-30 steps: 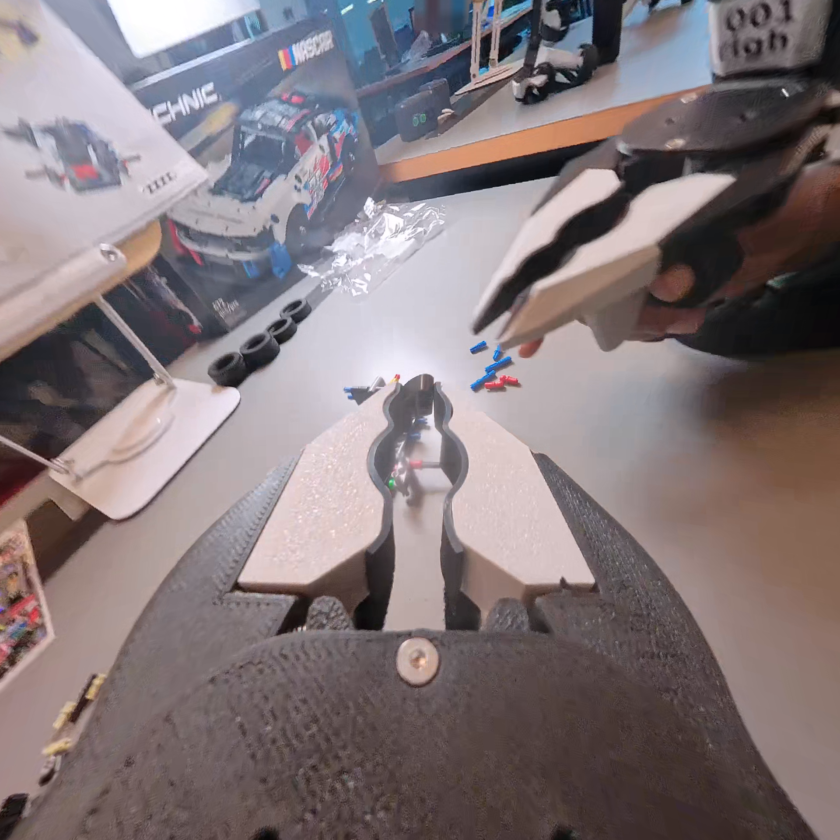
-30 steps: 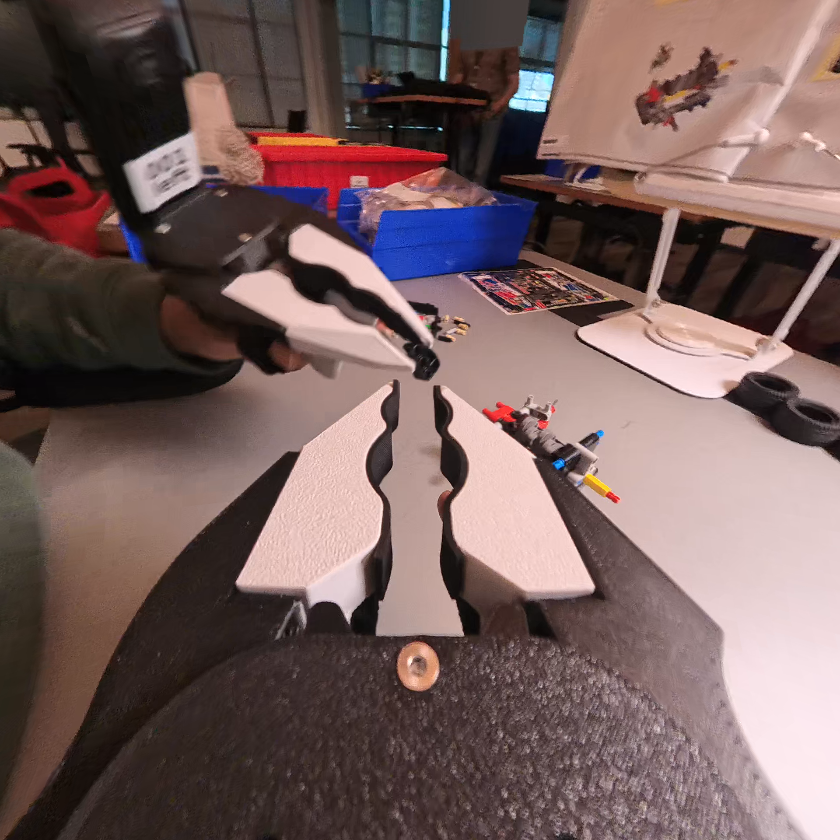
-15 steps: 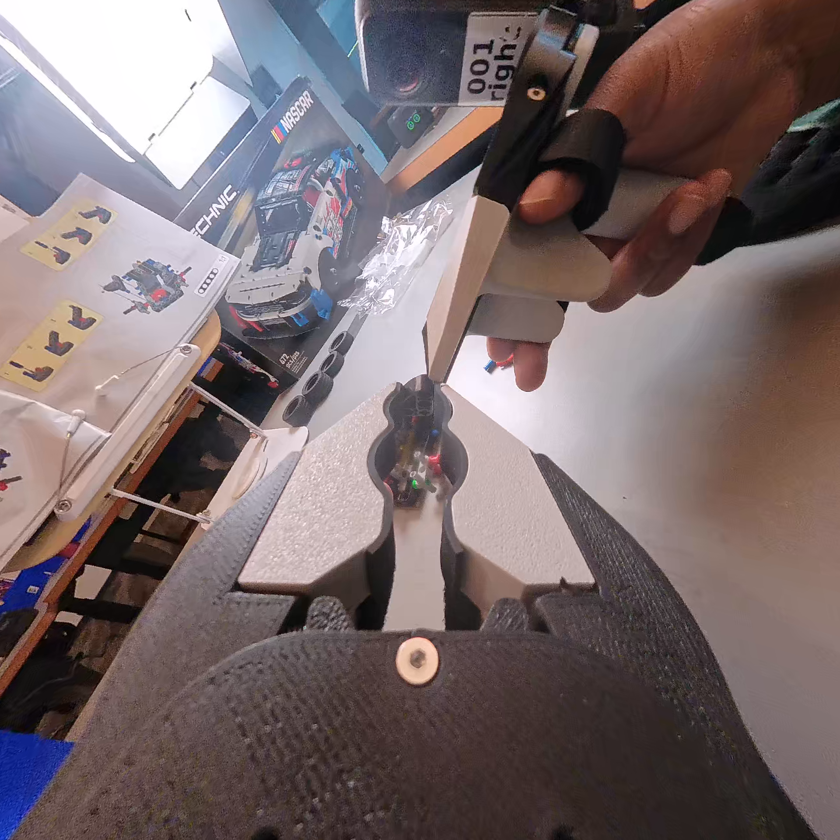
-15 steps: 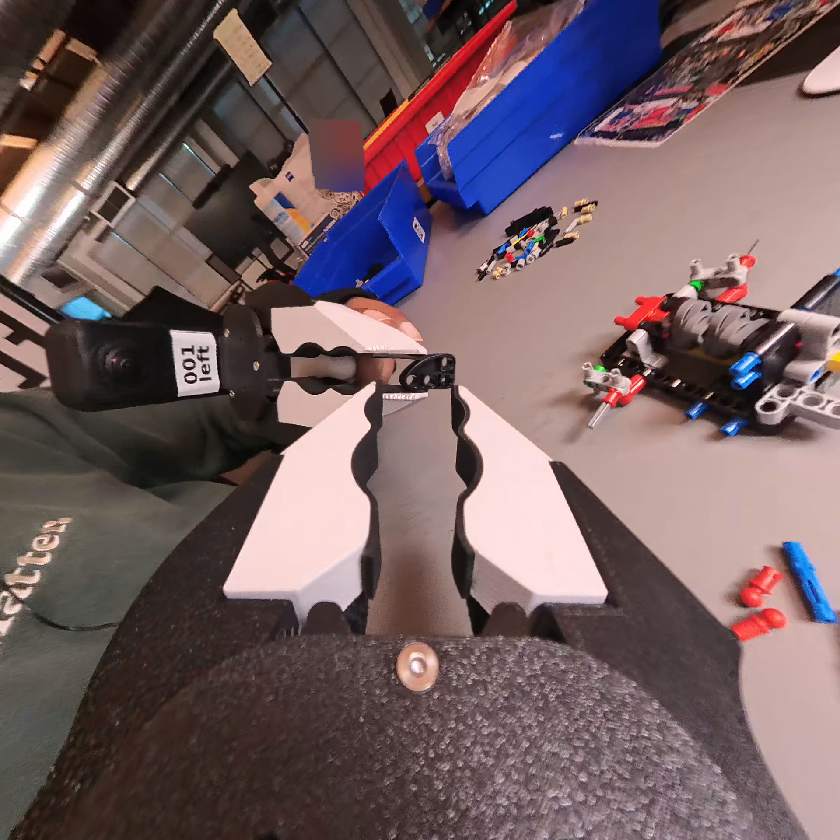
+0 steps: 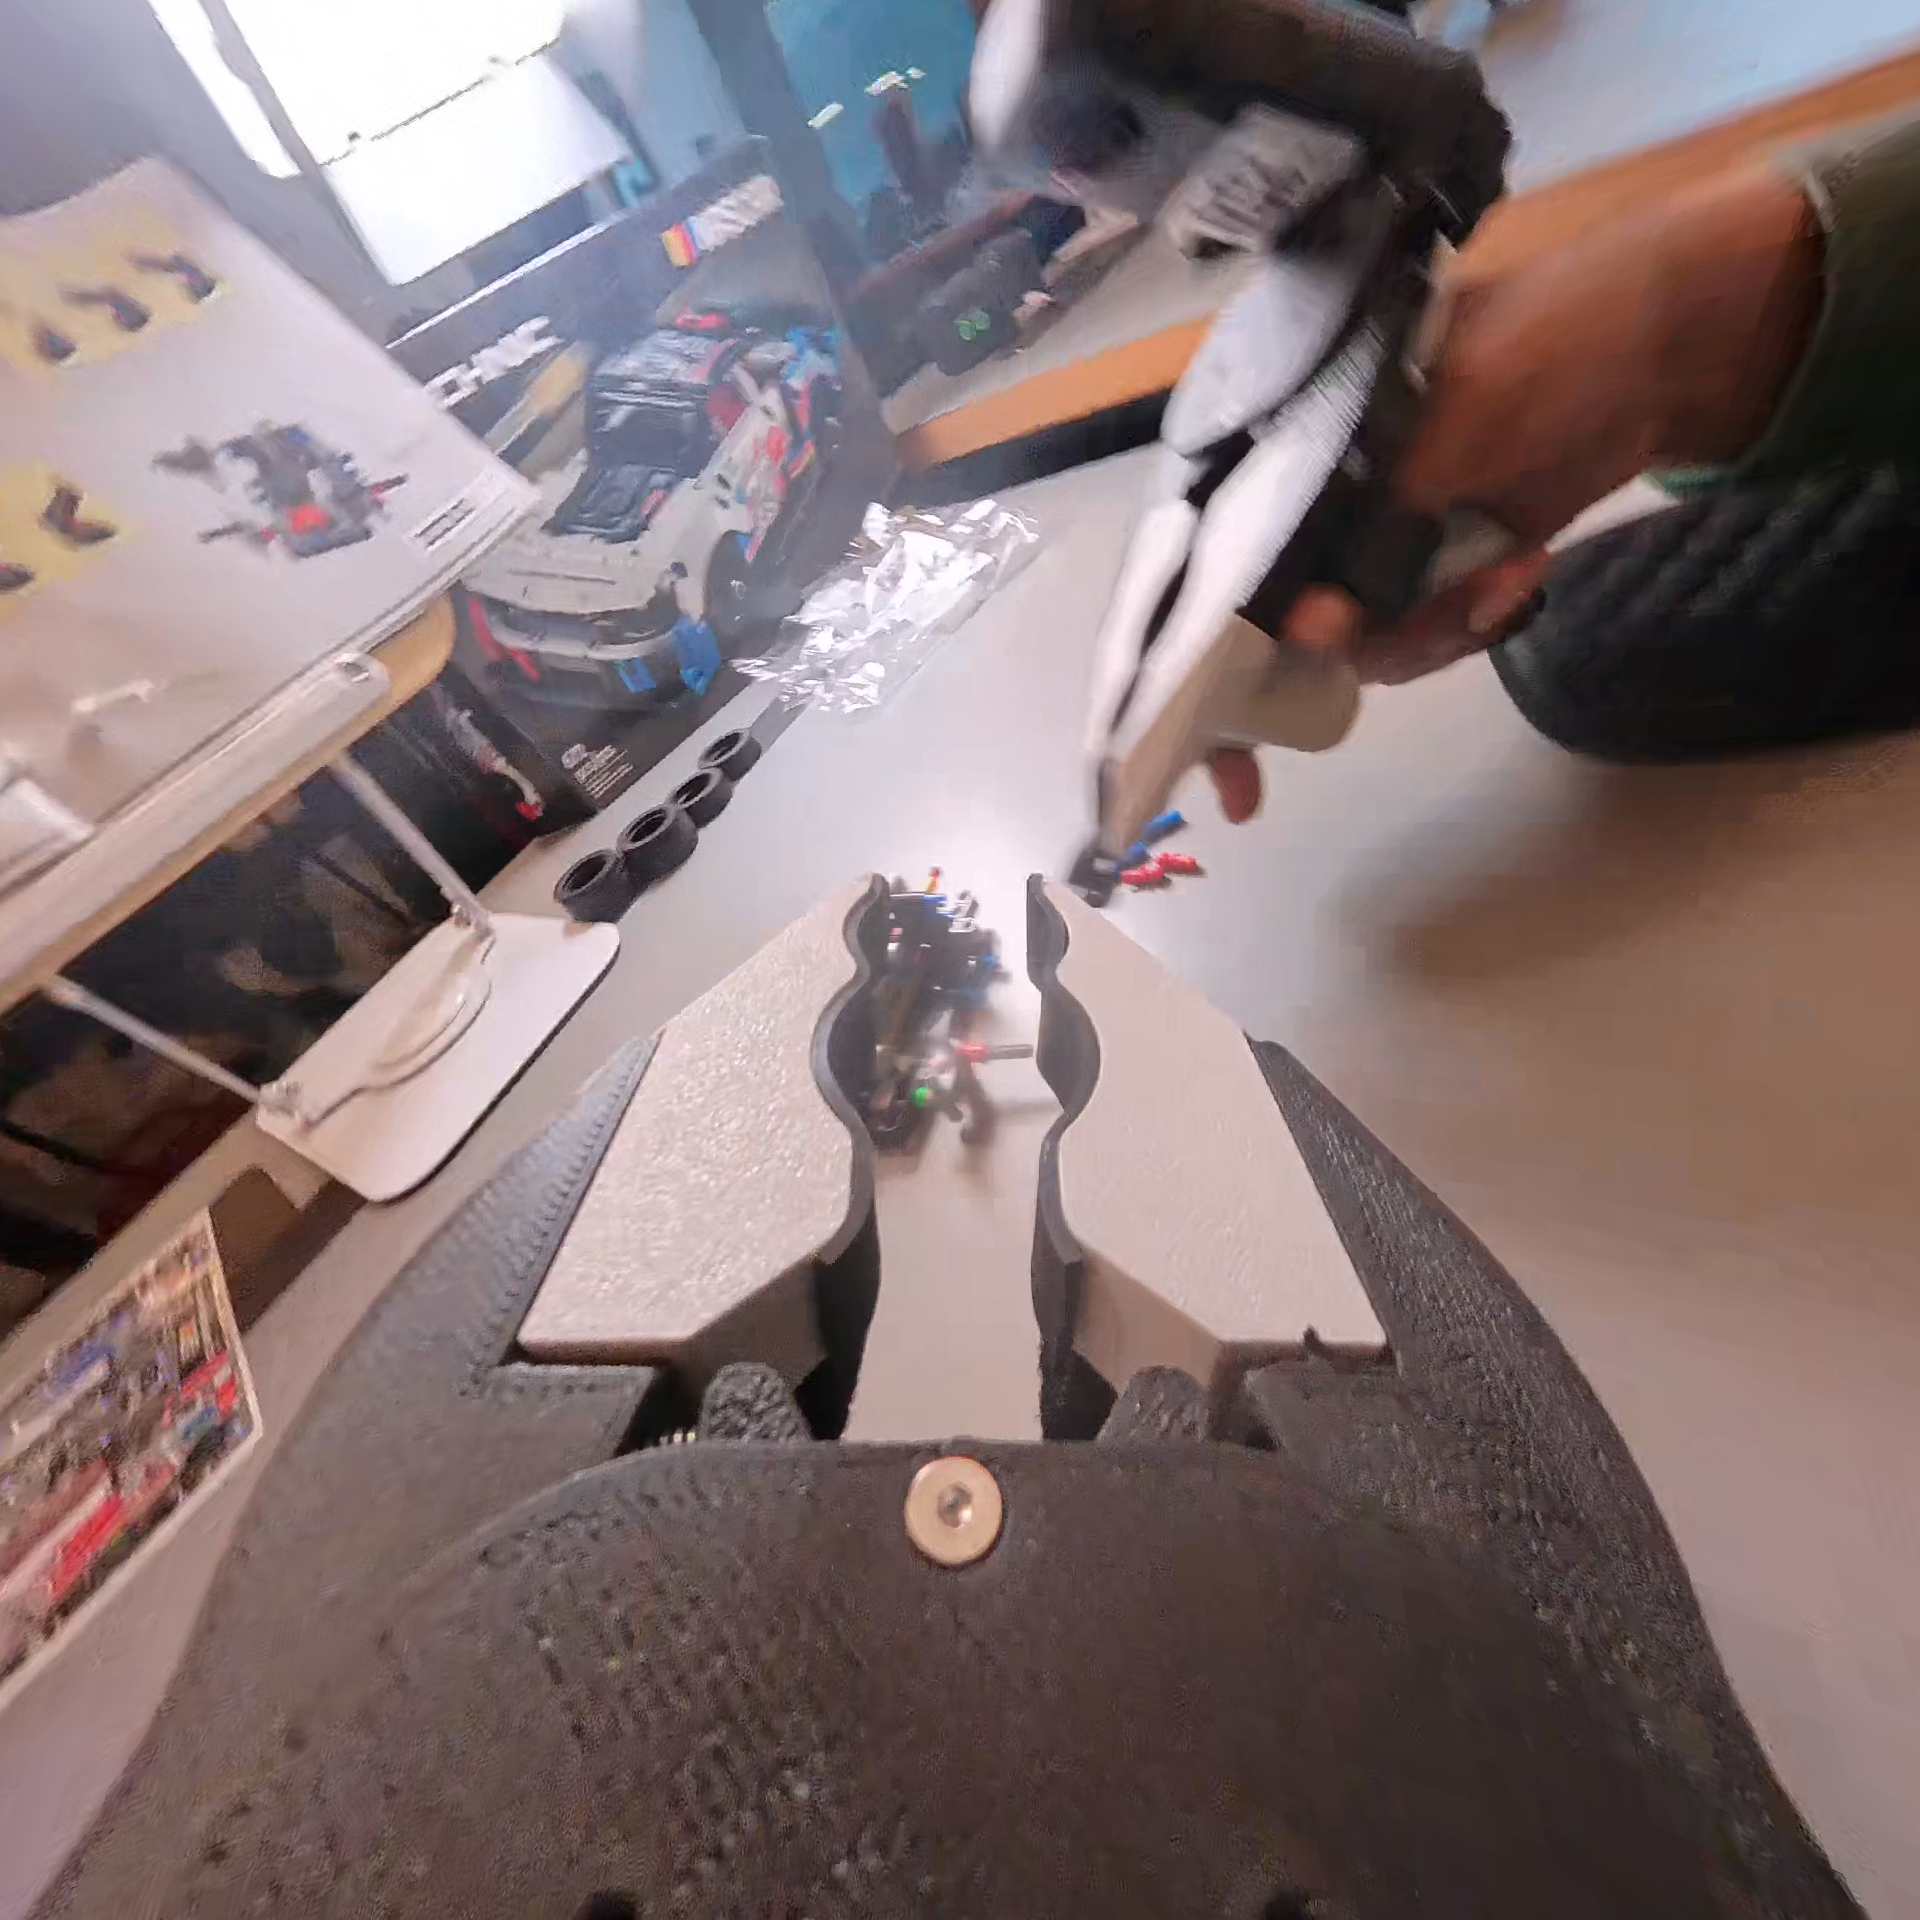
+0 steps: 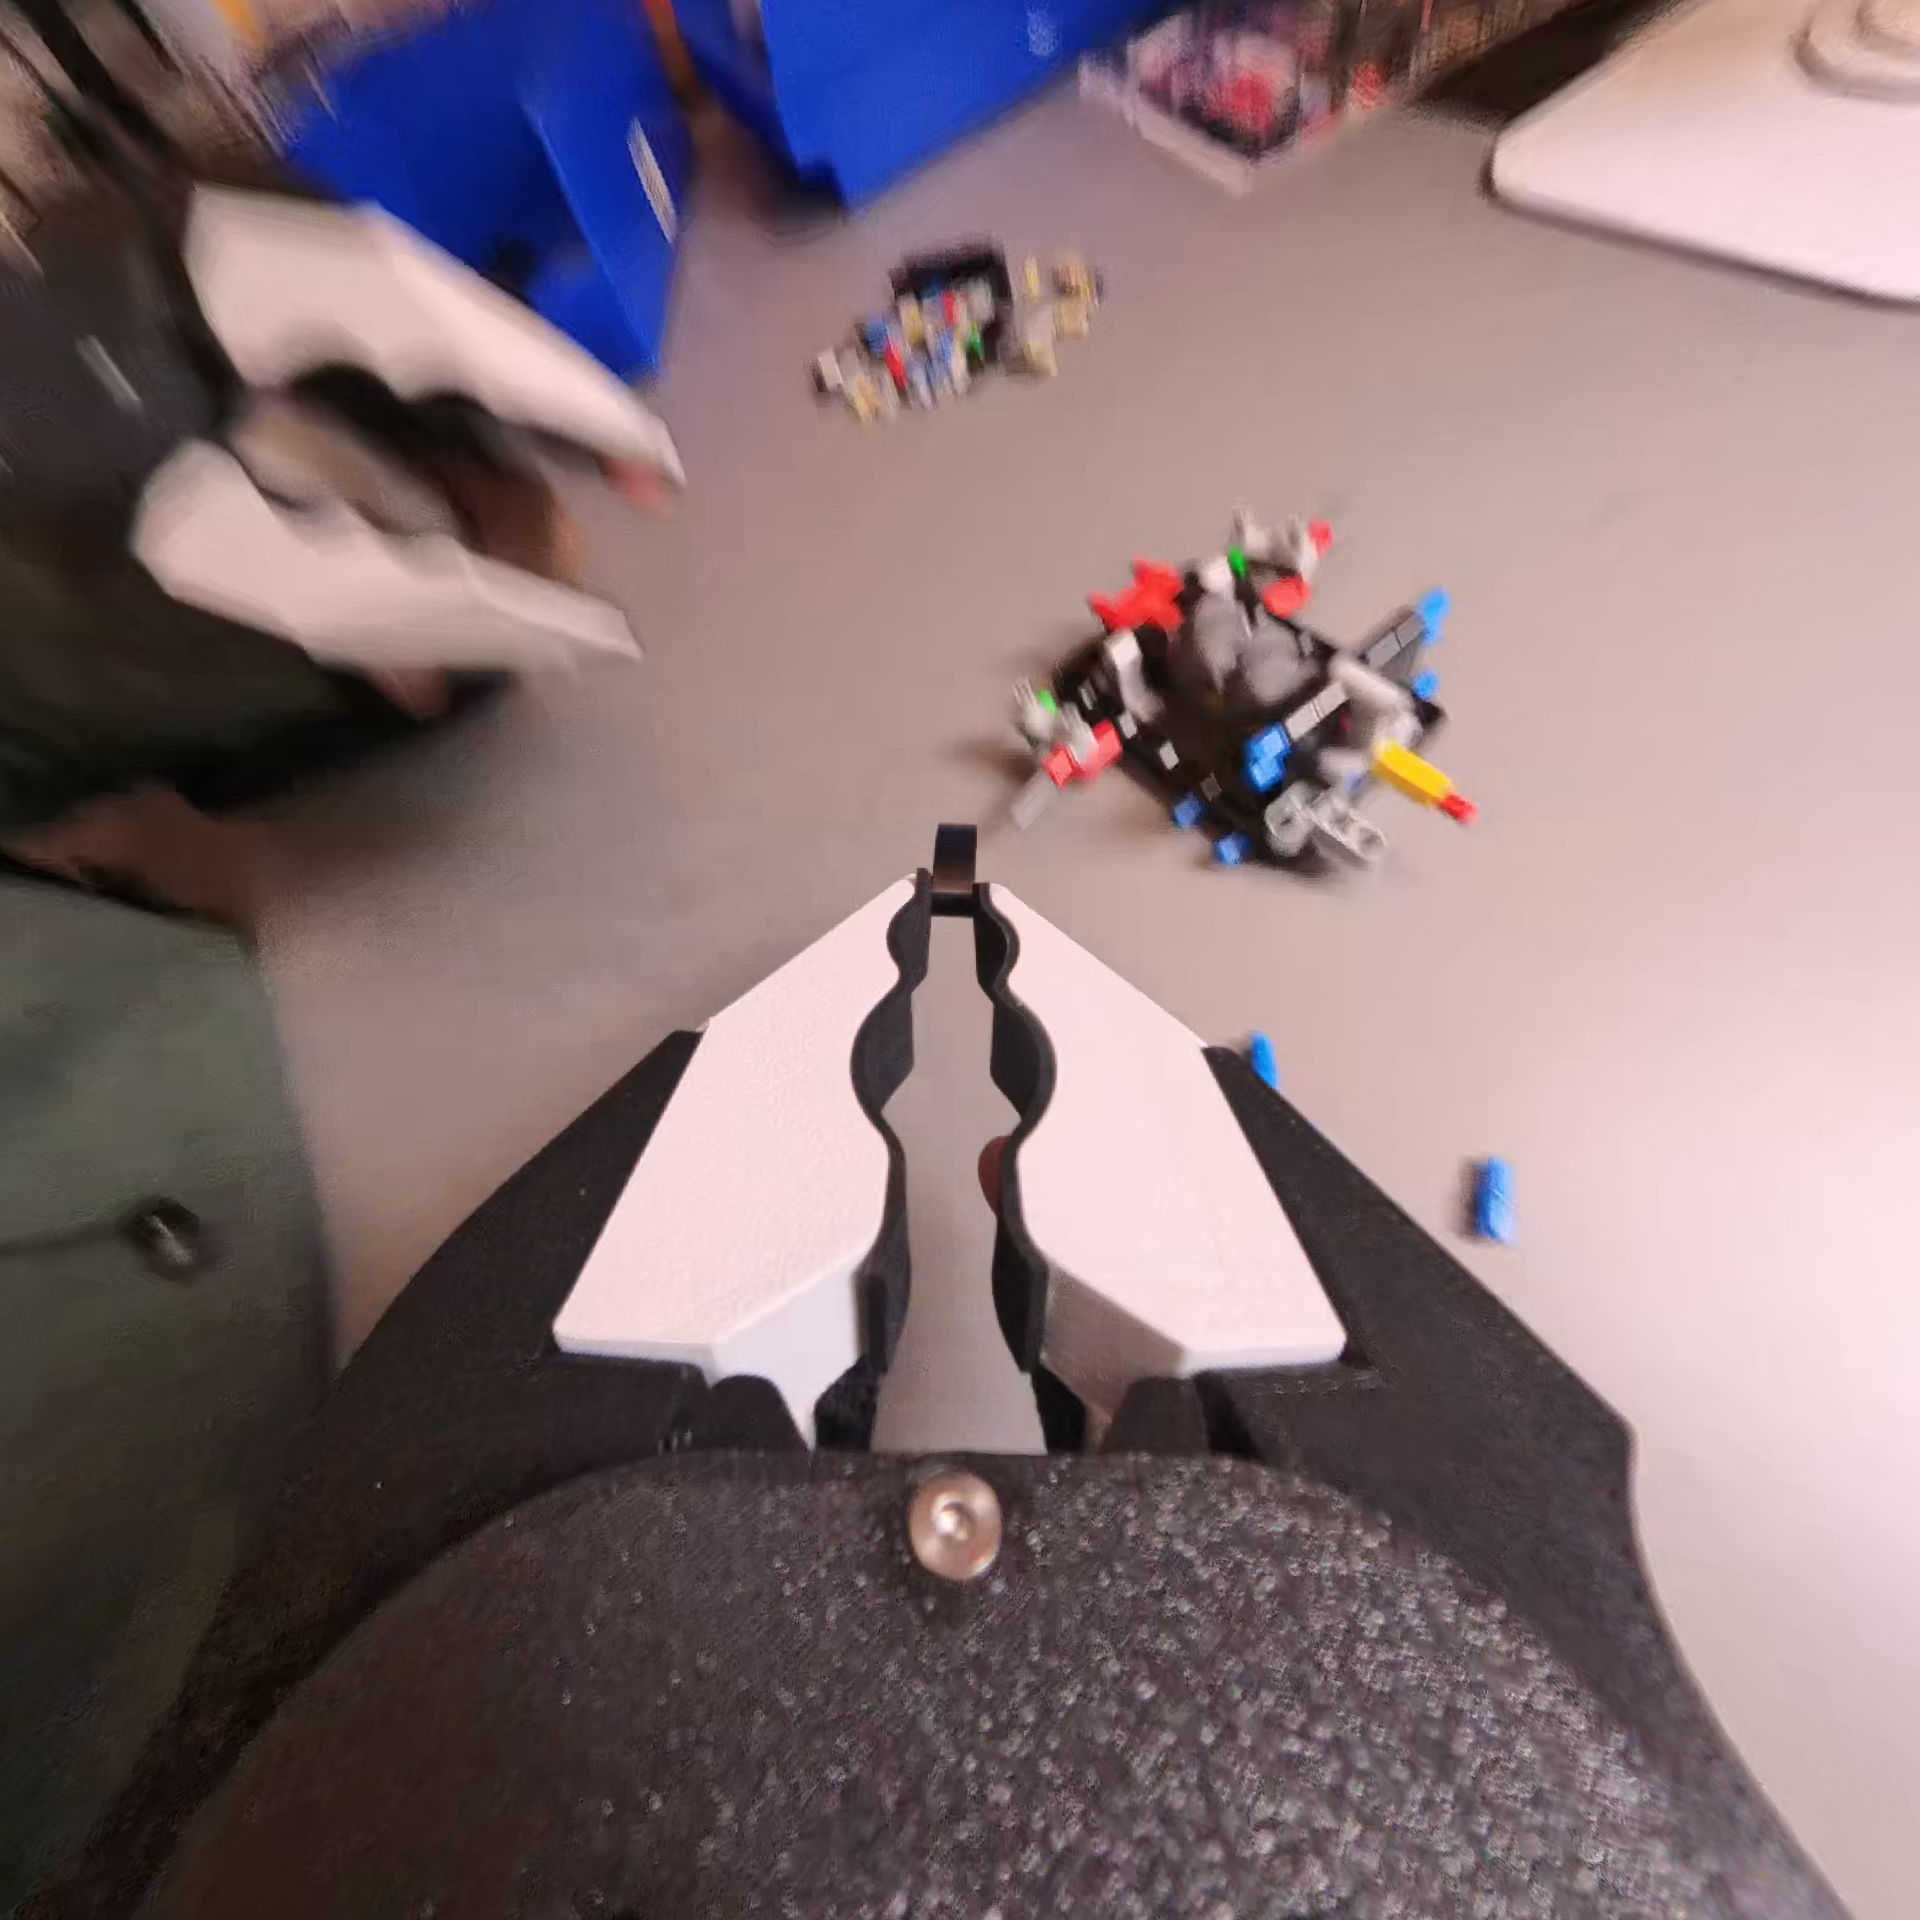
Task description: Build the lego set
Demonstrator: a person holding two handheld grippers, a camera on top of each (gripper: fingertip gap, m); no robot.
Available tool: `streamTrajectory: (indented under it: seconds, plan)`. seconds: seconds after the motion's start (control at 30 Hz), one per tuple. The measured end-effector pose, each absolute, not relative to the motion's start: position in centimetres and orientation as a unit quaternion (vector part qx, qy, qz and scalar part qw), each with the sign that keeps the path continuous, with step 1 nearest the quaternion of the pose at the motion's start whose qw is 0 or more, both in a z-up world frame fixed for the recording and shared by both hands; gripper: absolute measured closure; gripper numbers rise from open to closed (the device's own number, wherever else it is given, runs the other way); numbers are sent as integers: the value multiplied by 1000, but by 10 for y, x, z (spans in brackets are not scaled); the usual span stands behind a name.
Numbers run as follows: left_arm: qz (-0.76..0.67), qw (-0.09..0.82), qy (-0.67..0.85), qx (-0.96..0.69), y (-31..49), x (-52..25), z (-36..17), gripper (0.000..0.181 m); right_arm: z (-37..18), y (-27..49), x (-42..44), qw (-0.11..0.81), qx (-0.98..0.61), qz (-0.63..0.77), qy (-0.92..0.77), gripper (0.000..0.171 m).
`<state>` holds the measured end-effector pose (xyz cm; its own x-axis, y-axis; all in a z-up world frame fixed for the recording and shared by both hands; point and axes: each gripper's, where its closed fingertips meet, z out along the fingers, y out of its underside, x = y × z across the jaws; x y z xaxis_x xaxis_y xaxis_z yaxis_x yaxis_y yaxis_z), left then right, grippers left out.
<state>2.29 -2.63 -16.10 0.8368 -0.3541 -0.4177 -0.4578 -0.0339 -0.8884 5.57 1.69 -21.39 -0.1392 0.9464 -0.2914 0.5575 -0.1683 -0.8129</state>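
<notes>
My right gripper (image 6: pixel 951 894) is shut on a small black lego piece (image 6: pixel 954 852) that sticks out past its tips, above the grey table. The partly built lego assembly (image 6: pixel 1247 707), black with red, blue and yellow parts, lies on the table ahead and to the right of it. My left gripper (image 5: pixel 954 894) is open and empty, and the assembly (image 5: pixel 925 1018) shows on the table between its fingers. The right gripper (image 5: pixel 1107 842) also shows in the left wrist view, pointing down near some red and blue pins (image 5: pixel 1153 868). The left gripper (image 6: pixel 623 561) appears blurred at the left of the right wrist view.
Several black tyres (image 5: pixel 655 831), the set's box (image 5: pixel 665 499), a plastic bag (image 5: pixel 894 613) and an instruction booklet on a white stand (image 5: pixel 416 1039) are at the left. A pile of loose pieces (image 6: pixel 956 332), blue bins (image 6: pixel 499 156) and blue pins (image 6: pixel 1491 1195) are also in view.
The small black piece has passed from my left gripper to my right gripper. The left has opened and drawn back; the right has shut on the piece and swung toward the assembly.
</notes>
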Motion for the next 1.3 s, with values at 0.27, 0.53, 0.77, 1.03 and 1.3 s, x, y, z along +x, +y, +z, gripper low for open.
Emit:
streamTrajectory:
  seconds: [0.27,0.53,0.77,1.03,1.3]
  plan:
    - [62,657,68,-748,-65,-117,-95,158,-266,32,83,132,-636,313,-693,166]
    - [188,582,-121,-782,-185,-271,-53,152,-253,52,85,189,-631,292,-694,147]
    - [259,374,-272,-848,-312,-395,-84,139,-227,66,92,246,-629,322,-663,148]
    - [168,157,-420,-878,-362,-445,-201,135,-225,50,86,247,-608,345,-671,149]
    - [135,73,-560,-814,-377,-449,-240,148,-236,40,89,219,-594,380,-675,148]
